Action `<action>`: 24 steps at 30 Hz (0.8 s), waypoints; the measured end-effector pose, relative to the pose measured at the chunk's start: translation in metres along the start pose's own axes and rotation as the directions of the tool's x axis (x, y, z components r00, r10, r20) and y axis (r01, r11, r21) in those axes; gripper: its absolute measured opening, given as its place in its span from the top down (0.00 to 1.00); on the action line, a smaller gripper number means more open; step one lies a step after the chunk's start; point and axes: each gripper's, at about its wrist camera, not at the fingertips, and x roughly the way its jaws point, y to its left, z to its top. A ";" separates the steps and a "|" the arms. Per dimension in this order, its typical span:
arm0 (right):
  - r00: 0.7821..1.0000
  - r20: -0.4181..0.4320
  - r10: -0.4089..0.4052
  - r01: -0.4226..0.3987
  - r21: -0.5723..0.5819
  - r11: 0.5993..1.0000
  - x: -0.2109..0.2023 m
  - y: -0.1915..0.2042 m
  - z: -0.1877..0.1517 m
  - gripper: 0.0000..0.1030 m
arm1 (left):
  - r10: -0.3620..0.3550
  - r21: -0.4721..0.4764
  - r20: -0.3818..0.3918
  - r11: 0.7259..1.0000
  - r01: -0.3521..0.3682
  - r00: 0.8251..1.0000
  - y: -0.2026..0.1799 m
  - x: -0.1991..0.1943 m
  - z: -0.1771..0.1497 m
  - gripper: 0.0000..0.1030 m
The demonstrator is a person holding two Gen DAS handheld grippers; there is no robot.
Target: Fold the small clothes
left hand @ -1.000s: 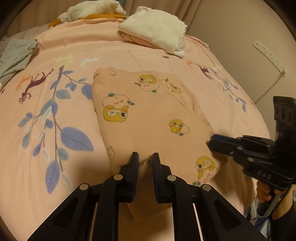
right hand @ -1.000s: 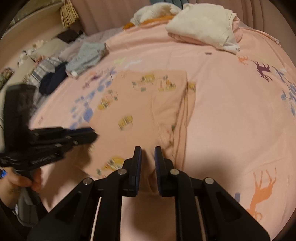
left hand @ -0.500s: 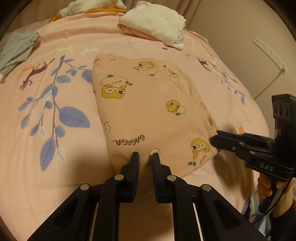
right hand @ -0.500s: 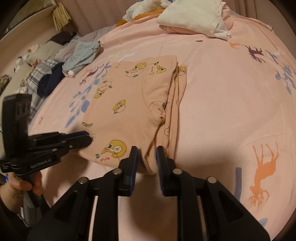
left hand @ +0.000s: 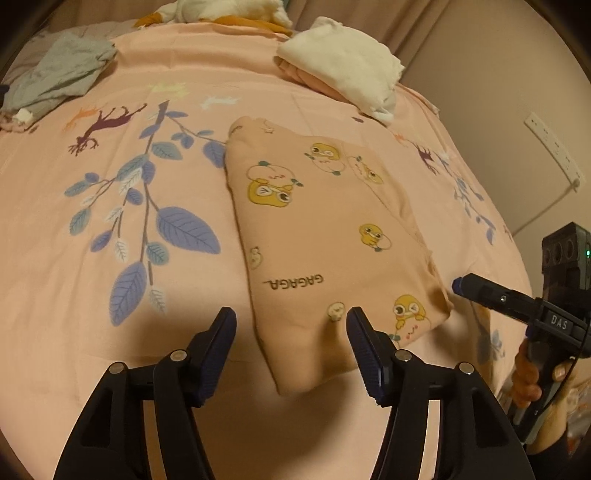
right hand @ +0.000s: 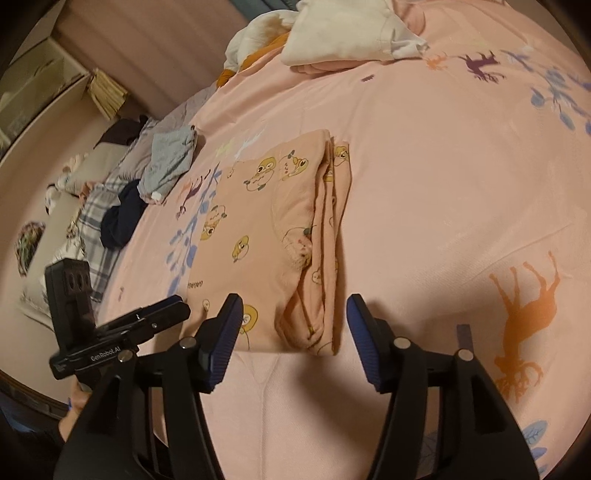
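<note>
Between both grippers' opening, empty jaws: left gripper (left hand: pixel 291 345), right gripper (right hand: pixel 293 332), folded garment (left hand: pixel 325 236); back off straight, don't snag.

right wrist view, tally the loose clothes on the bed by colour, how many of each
pink with duck print (folded garment): 1
white/cream (folded piece; crumpled piece): 2
grey (garment): 1
dark navy (garment): 1
orange (partly hidden piece): 1
total: 6

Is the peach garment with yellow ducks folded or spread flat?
Folded. The peach garment lies as a compact rectangle on the bed sheet, with several stacked layers showing along its right edge.
</note>
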 end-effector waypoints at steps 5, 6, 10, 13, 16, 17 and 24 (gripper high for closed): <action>0.999 -0.010 0.035 -0.035 0.054 0.998 0.005 -0.008 0.007 0.40 | -0.008 -0.026 -0.004 1.000 0.008 1.000 0.007 0.002 0.003 0.41; 0.999 -0.011 0.039 -0.038 0.062 0.997 0.006 -0.010 0.009 0.40 | -0.010 -0.029 -0.005 1.000 0.009 1.000 0.008 0.002 0.004 0.41; 0.998 -0.018 0.053 -0.051 0.083 0.995 0.012 -0.014 0.015 0.38 | -0.021 -0.038 -0.009 0.999 0.021 1.000 0.010 0.006 0.007 0.41; 0.998 -0.028 0.059 -0.056 0.093 0.994 0.017 -0.018 0.020 0.38 | -0.039 -0.048 -0.014 0.998 0.039 0.999 0.013 0.010 0.010 0.41; 0.997 -0.043 0.063 -0.058 0.104 0.993 0.025 -0.022 0.024 0.38 | -0.075 -0.071 -0.021 0.995 0.073 0.997 0.016 0.014 0.016 0.41; 0.997 -0.047 0.067 -0.062 0.108 0.992 0.028 -0.023 0.025 0.38 | -0.086 -0.079 -0.024 0.993 0.084 0.996 0.018 0.016 0.018 0.41; 0.994 -0.061 0.091 -0.083 0.119 0.989 0.044 -0.026 0.037 0.38 | -0.115 -0.098 -0.023 0.989 0.112 0.993 0.020 0.028 0.031 0.41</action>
